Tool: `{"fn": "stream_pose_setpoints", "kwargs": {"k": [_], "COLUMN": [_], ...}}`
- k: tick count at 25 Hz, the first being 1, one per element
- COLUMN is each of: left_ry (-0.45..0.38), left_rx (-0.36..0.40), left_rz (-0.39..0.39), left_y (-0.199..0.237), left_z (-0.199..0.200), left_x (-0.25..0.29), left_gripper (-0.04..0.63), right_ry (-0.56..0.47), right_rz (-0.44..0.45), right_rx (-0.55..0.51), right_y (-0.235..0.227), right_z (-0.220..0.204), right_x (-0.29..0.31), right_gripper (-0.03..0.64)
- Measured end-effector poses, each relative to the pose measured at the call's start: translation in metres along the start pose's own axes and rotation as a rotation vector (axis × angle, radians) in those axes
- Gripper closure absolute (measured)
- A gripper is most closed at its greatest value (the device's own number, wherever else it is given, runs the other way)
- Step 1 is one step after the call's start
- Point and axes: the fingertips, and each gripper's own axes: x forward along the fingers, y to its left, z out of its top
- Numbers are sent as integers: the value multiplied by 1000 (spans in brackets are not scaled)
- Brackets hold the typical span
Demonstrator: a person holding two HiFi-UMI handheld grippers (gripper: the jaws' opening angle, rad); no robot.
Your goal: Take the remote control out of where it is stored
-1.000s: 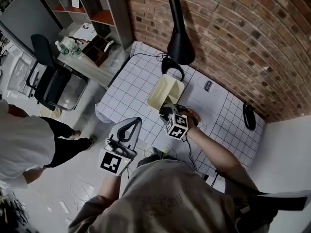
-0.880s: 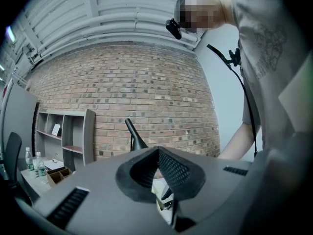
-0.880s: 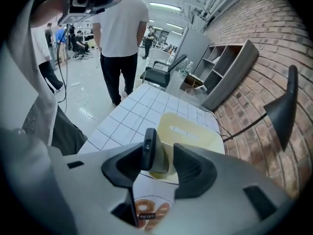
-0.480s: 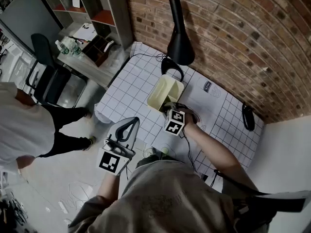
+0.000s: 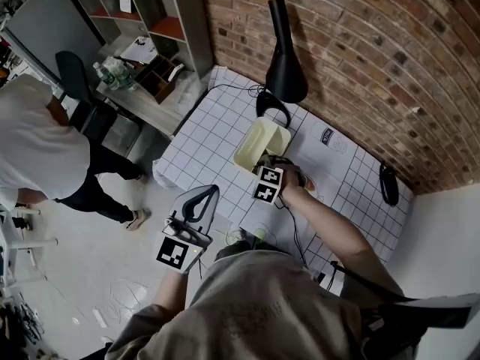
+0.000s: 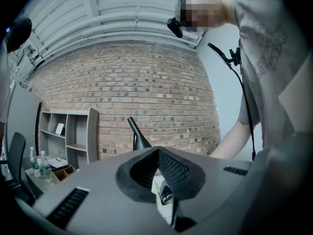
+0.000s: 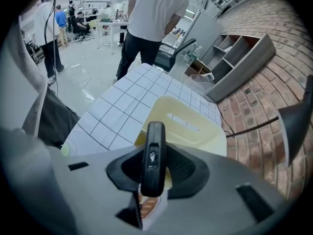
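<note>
The gridded desk carries a black lamp at its 12 o'clock edge. A cream bin sits just below the lamp. The right gripper is at the bin's 6 o'clock rim. Its 2 fingers have just been closing and grasp the remote control upright by its sides. The remote's lower end is hidden. To finish cleanly, hold the squeeze steady and lift straight up until the remote clears the bin wall, without tilting. The left gripper hangs off the desk at 8 o'clock, clenched on nothing.
</note>
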Motion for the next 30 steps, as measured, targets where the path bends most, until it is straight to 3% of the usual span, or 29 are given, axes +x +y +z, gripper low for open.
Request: {"fn": "stream_pose_setpoints", "kwargs": {"k": [9,20,30], "left_ry": [-5,3,-30], "left_rx": [-1,17,4], "left_rz": [-6,-32,-33], "left_y": [2,4,7], "left_z": [0,0,3], "left_x": [0,8,13], "left_gripper": [591,591,591], "right_ry": [34,-21,-133], "right_rz": [12,-1,-107], "right_rx": [13,89,163], "right_y": [2,-7,-33], "right_z": [-5,0,-2], "right_x": [0,-24,-89], "right_gripper": [520,520,520]}}
